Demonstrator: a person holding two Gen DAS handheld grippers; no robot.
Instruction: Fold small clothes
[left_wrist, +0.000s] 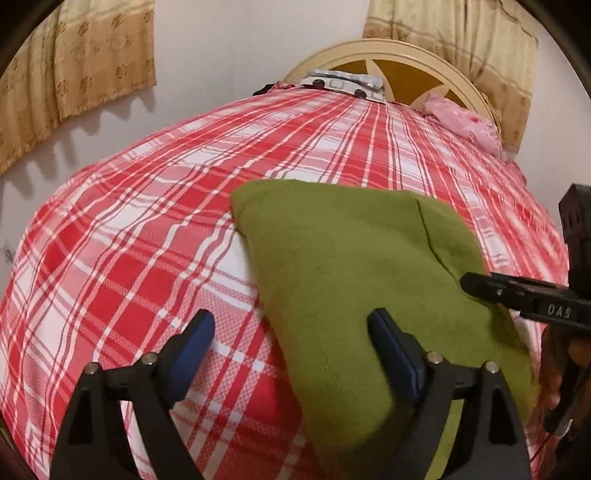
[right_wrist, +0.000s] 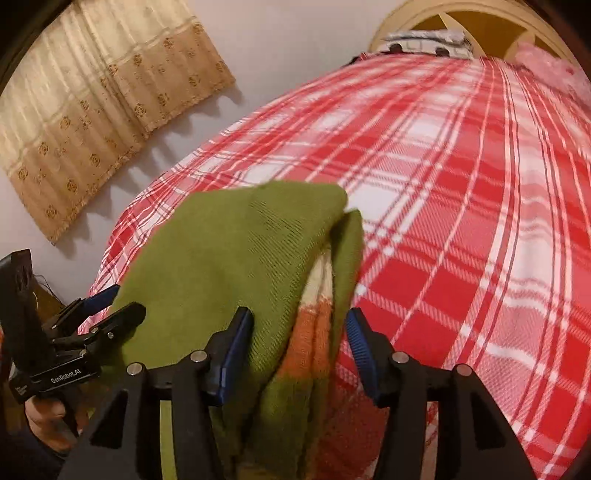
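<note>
While lying folded on the red-and-white plaid bedsheet (left_wrist: 129, 258), olive-green knitted garment (left_wrist: 351, 266) runs long axis away from both grippers. Left gripper (left_wrist: 291, 339) spread wide, only its right pad over the near-left edge. Right gripper (right_wrist: 301, 343) half-spread, straddling the near-right fold without pinching; nearer.

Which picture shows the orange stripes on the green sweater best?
The right wrist view: the green sweater has its orange stripes showing between the open right tongs. The left wrist view shows only plain green.

Warm indoor light, fisheye-bent edges, slight motion blur.
</note>
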